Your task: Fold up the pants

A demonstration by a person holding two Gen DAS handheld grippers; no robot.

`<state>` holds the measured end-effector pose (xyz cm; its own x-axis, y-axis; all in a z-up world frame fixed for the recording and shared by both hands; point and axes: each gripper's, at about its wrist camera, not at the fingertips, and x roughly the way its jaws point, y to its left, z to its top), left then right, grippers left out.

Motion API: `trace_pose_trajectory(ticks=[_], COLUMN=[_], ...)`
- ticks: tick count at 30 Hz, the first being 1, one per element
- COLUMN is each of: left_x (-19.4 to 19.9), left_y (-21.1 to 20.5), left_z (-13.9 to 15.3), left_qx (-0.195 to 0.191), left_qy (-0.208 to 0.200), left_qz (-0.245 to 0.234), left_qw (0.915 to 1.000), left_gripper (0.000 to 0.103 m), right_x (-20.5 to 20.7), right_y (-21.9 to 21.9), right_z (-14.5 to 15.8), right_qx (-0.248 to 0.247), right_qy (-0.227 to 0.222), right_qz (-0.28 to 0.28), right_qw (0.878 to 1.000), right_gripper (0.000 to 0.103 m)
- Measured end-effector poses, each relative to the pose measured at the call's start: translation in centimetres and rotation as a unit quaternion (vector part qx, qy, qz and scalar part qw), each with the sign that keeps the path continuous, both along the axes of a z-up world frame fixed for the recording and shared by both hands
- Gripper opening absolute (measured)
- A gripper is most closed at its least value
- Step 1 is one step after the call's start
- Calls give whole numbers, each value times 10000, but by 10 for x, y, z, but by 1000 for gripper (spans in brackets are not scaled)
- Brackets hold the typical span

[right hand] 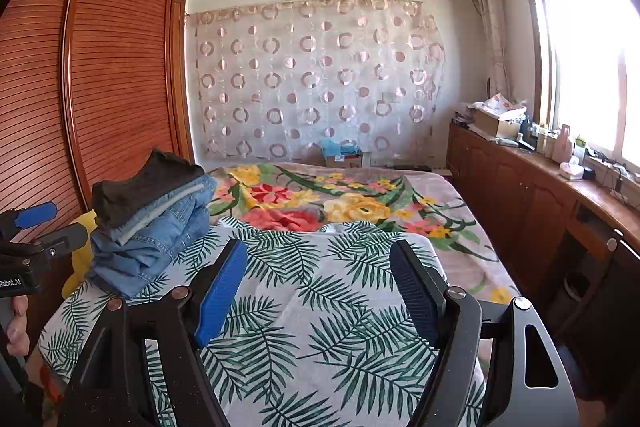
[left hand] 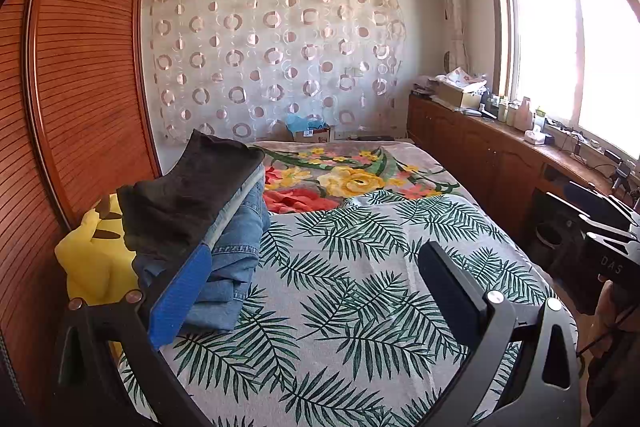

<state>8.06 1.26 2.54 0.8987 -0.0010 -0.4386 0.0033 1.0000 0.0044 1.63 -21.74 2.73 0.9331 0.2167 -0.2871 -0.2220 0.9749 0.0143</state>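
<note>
Right wrist view: folded pants stack (right hand: 152, 223) lies left of spread, empty right hand-held gripper (right hand: 320, 291).

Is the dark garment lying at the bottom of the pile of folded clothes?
No, the dark garment lies on top of the folded jeans.

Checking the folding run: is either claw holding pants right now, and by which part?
Nothing is held. The left claw and right claw both stand open over the bedspread.

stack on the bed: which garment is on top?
The dark brown folded garment tops the stack; the folded blue jeans lie beneath it, lighter denim with visible seams.
</note>
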Motion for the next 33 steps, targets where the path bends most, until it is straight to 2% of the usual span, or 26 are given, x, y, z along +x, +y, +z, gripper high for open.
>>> trace_pose_trajectory(ticks=[33], left_x=[-1], left_y=[0], left_z=[0], left_qx=[15], left_qy=[-13], left_qz=[10], left_qw=[10000], left_gripper=[103], right_x=[0], right_y=[-3], right_z=[0], right_qx=[1], right_qy=[-37], right_qz=[-7], right_qw=[10000], right_gripper=[76])
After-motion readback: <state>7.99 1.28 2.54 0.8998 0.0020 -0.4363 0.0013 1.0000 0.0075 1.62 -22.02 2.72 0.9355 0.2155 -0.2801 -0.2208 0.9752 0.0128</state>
